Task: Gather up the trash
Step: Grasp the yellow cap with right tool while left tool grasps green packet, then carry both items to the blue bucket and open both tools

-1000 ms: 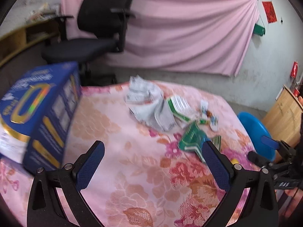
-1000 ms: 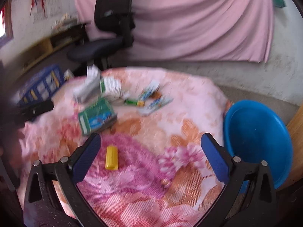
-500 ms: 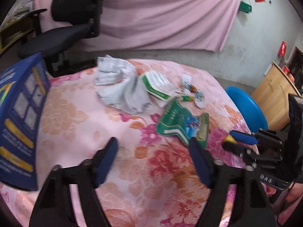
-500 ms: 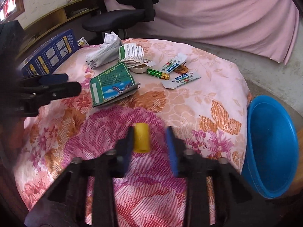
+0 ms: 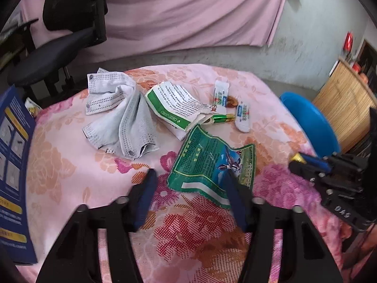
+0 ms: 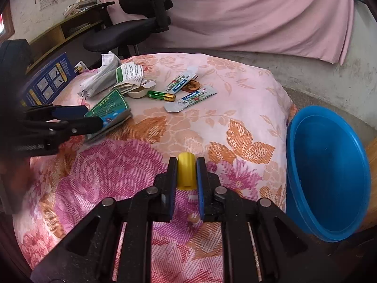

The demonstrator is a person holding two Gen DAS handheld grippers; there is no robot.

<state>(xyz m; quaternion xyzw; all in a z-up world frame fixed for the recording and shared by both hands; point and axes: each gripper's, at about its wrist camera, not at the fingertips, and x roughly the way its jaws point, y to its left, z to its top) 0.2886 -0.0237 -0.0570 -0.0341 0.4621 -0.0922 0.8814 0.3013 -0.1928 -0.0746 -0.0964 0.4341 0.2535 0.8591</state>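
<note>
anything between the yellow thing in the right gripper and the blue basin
Nothing visible does. The right gripper is shut on the small yellow plastic piece, and only bare floral tablecloth lies between it and the round blue plastic basin beside the table.

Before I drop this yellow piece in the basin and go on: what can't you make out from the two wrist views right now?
- Yellow piece, right wrist view: near end hidden between the right gripper fingers.
- Green packet, left wrist view: whether the left gripper touches it; a finger overlaps its edge.
- Blue basin: cut off by the frame edge.
- Blue box, left wrist view: mostly out of frame.
</note>
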